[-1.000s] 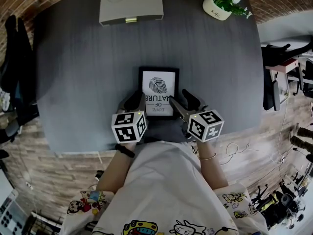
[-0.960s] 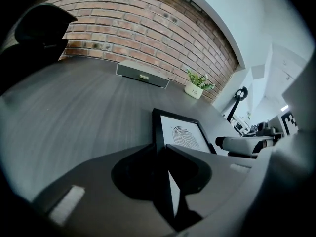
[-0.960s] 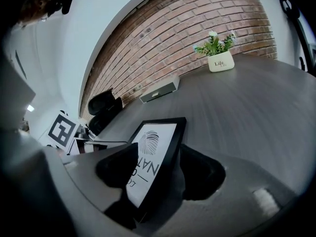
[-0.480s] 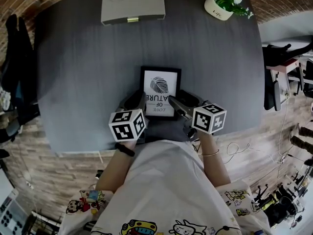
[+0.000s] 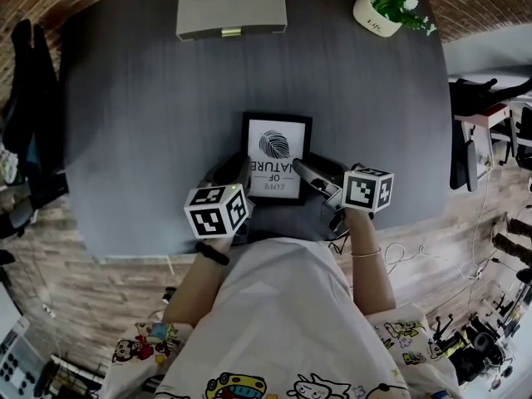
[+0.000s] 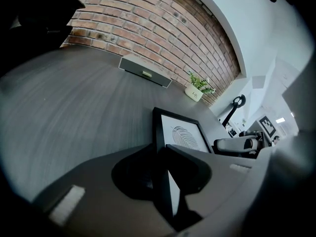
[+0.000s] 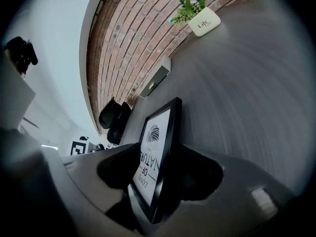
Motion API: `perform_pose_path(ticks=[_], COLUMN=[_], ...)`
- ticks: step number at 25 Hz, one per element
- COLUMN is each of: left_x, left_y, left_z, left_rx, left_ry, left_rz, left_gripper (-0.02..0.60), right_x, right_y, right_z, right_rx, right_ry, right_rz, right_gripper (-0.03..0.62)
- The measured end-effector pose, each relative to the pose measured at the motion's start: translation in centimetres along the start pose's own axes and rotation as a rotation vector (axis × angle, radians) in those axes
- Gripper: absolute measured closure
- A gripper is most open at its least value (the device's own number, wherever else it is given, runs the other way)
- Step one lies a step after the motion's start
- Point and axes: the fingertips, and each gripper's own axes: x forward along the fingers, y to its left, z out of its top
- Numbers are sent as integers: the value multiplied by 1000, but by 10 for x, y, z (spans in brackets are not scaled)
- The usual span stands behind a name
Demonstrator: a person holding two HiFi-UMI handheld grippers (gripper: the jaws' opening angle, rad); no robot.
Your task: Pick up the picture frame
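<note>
Left tool [image 5: 237,173] clamps the near-left edge of the frame [image 5: 277,152] — right tool [image 5: 306,171] straddles its near-right edge, jaws closing, not yet pressing — plant [image 5: 386,2] well beyond the frame.

Bench [image 5: 150,123]: matt dark grey top, fine straight wood grain.
Picture frame [image 5: 277,155]: smooth black moulding, slight sheen; matt white paper print inside.
Box [image 5: 232,5]: matt grey, smooth; small brassy metal clasp [image 5: 231,32].
Plant pot [image 5: 371,17]: glossy white glaze.
Wall [image 6: 148,28]: rough red brick.
Floor [image 5: 108,281]: wood-look planks.

Picture frame [image 6: 181,136] between fingers [image 6: 224,177], grey table [image 6: 74,98]
</note>
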Motion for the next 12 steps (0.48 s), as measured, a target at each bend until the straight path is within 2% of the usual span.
perform_pose_path(ticks=[5,8,12], left_x=[2,1,1], left_y=[0,1,1], left_z=[1,1,1], left_rx=[-12,-24,-38], left_ry=[3,5,5], left_rz=[-3,-5,-6], left_gripper=[497,497,497], right_x=[-1,-3,-4], right_y=[2,10,15], right_z=[6,14,19], right_rx=[148,242,281], right_ry=[20,3,5], right_rz=[126,242,334], right_gripper=[383,412,421])
